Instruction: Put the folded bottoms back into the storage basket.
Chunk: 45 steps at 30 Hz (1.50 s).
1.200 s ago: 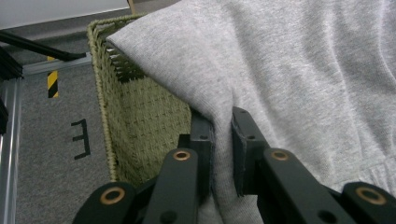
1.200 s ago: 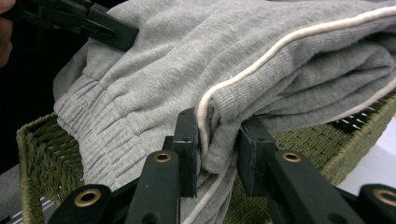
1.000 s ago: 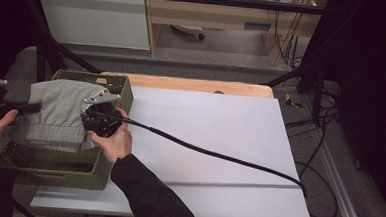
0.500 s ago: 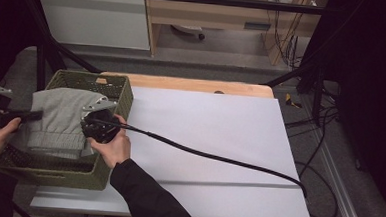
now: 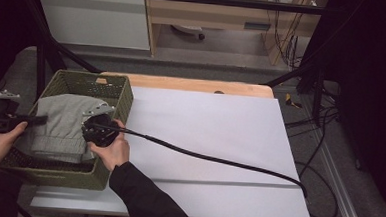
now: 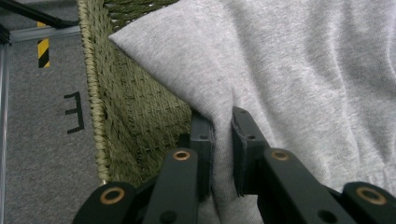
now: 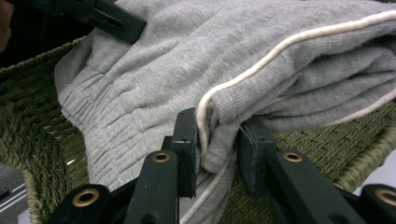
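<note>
A folded grey garment [image 5: 62, 126] lies in the green woven basket [image 5: 123, 92] at the table's [image 5: 219, 135] left end. The left gripper [image 6: 223, 140] pinches its fabric at one side, and the right gripper [image 7: 219, 140] clamps a piped edge opposite.

Grey garment [image 5: 65, 124] hides basket [image 5: 113, 87] floor; forearms cut off below.

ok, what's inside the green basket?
A folded grey garment, pinched by the left gripper and right gripper. Woven basket wall shows beside it; anything beneath the fabric is covered.
</note>
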Motion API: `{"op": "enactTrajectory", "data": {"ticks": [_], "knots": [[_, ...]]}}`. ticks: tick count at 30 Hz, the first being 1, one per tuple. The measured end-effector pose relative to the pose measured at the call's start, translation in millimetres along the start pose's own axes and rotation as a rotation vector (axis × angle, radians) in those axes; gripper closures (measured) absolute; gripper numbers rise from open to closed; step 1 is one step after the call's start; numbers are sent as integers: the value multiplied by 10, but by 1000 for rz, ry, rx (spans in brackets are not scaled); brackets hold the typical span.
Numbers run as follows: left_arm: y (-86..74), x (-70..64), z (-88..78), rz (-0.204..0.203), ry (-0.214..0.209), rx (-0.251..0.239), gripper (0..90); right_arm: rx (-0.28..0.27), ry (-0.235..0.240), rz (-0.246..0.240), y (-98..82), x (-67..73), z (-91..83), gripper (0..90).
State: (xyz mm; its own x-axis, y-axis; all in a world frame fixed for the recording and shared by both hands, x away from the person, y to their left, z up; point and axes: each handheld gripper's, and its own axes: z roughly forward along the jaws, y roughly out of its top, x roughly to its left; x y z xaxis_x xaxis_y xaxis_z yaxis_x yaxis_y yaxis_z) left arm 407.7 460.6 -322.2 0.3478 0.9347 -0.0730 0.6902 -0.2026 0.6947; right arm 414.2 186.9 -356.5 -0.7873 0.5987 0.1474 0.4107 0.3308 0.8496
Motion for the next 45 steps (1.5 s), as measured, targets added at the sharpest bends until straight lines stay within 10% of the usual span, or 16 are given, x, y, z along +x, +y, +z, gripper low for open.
{"op": "enactTrajectory", "data": {"ticks": [5,14,29,45], "knots": [[5,3,81,-26,25,22,613,18,-10,-8,-13,-29,26,370],[-13,-125,86,-40,-15,-17,351,-32,-36,-41,50,-110,-245,124],[19,-438,53,12,-46,-48,83,10,-48,-60,-93,-441,-714,51],[101,-865,187,95,-122,-54,37,39,-72,-23,-392,-849,-1152,34]]}}
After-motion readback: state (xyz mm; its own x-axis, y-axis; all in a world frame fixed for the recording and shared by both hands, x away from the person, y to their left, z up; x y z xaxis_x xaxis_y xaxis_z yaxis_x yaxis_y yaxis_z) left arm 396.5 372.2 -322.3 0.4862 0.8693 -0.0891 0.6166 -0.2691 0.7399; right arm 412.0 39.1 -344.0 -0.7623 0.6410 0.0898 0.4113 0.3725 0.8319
